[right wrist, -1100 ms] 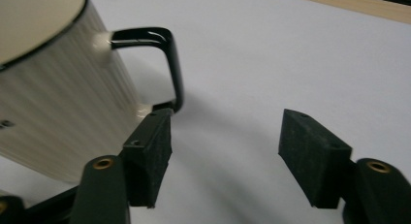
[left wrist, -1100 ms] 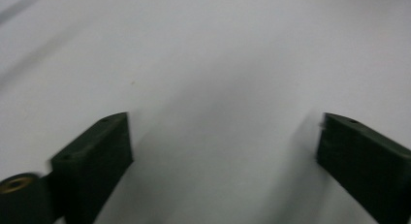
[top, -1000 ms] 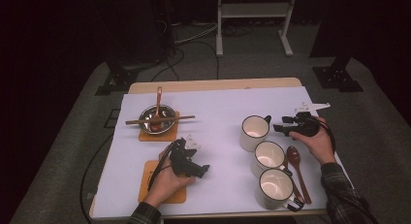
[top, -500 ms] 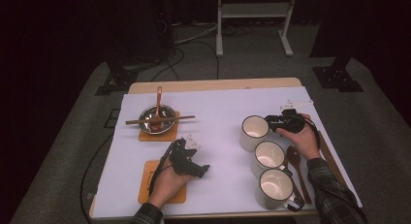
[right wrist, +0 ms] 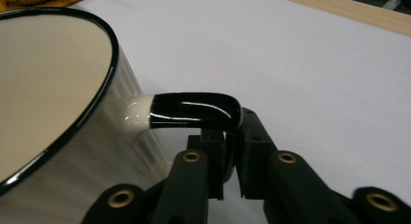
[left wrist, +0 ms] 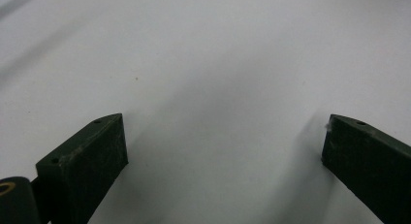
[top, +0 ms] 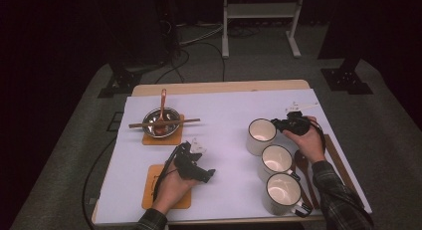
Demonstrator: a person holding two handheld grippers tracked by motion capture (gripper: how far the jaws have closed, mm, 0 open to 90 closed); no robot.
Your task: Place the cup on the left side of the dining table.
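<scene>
Three cream mugs with dark rims stand in a row at the table's right. My right gripper (top: pixel 279 124) has just been closing its jaws, which now pinch the black handle (right wrist: pixel 203 110) of the farthest mug (top: pixel 261 136); that mug (right wrist: pixel 53 117) rests on the white table. My left gripper (top: pixel 204 173) lies low over the white surface near the table's front, jaws wide apart with nothing between its fingers (left wrist: pixel 92 156).
A metal bowl (top: pixel 161 121) with a wooden spoon and chopsticks across it sits on an orange mat at the back left. Another orange mat (top: pixel 149 190) lies under the left hand. A wooden spoon (top: pixel 301 163) and chopsticks (top: pixel 338 163) lie right of the mugs.
The right gripper moved left to the farthest mug's handle and closed on it. The left hand stayed where it was.
</scene>
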